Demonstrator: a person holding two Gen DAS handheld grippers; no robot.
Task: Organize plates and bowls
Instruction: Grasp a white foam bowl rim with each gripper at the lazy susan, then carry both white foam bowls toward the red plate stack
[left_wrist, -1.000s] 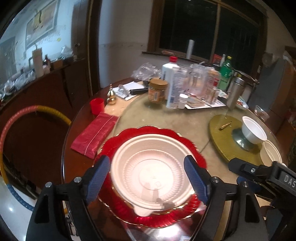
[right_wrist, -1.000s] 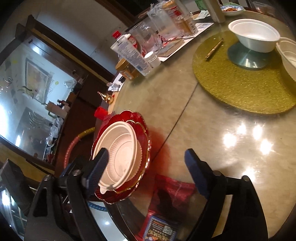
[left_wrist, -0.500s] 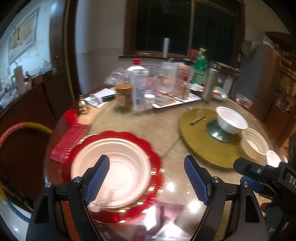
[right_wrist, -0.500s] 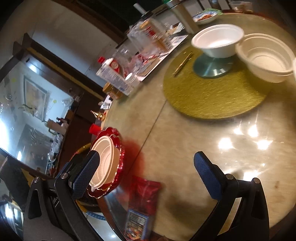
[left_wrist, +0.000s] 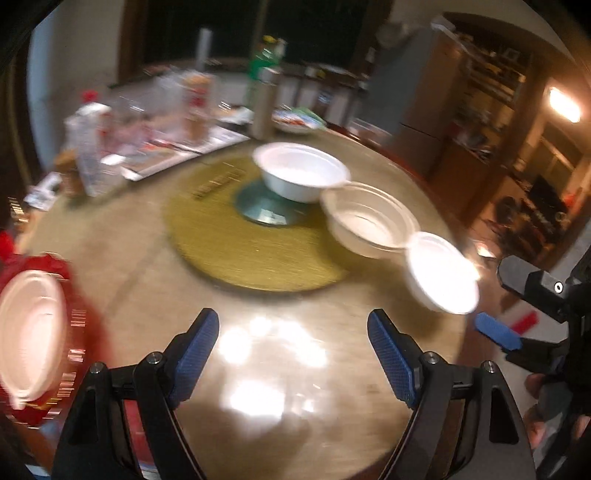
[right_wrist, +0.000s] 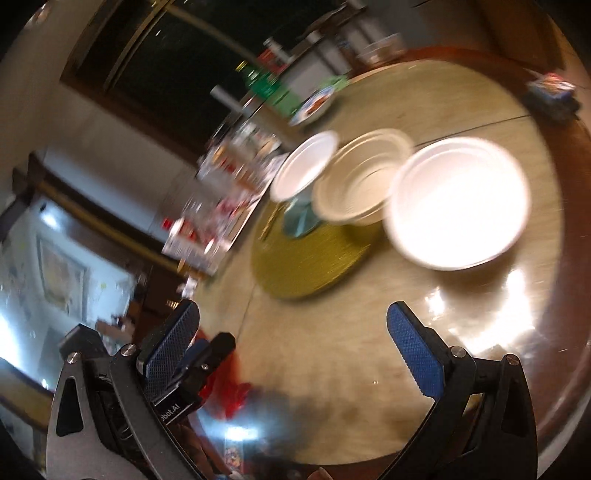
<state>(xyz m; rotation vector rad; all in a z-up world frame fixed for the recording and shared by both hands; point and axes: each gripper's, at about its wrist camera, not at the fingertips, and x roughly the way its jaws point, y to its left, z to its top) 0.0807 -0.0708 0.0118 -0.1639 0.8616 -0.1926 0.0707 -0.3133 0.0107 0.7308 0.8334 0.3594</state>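
Note:
My left gripper (left_wrist: 293, 334) is open over bare tabletop, nothing between its fingers. At the far left a white plate (left_wrist: 29, 325) lies on a red scalloped plate (left_wrist: 79, 332). Ahead, a white bowl (left_wrist: 303, 173) sits on a teal stand on the gold mat (left_wrist: 236, 247). A ribbed cream bowl (left_wrist: 369, 221) and another white bowl (left_wrist: 439, 273) follow to the right. My right gripper (right_wrist: 291, 321) is open wide and empty. The near white bowl (right_wrist: 458, 206) is ahead and right of it, with the ribbed bowl (right_wrist: 362, 184) and stand bowl (right_wrist: 303, 166) behind.
Bottles, jars and a tray (left_wrist: 177, 151) crowd the table's far left side, with a dish of food (left_wrist: 295, 122) behind. A red packet (right_wrist: 232, 395) lies near the front edge. The round table's rim (right_wrist: 569, 229) curves close behind the near bowl. Both views are motion-blurred.
Both views have swung right, away from the red plate and toward the bowls on and beside the gold mat. The right jaws have spread a little wider. Both grippers stay empty.

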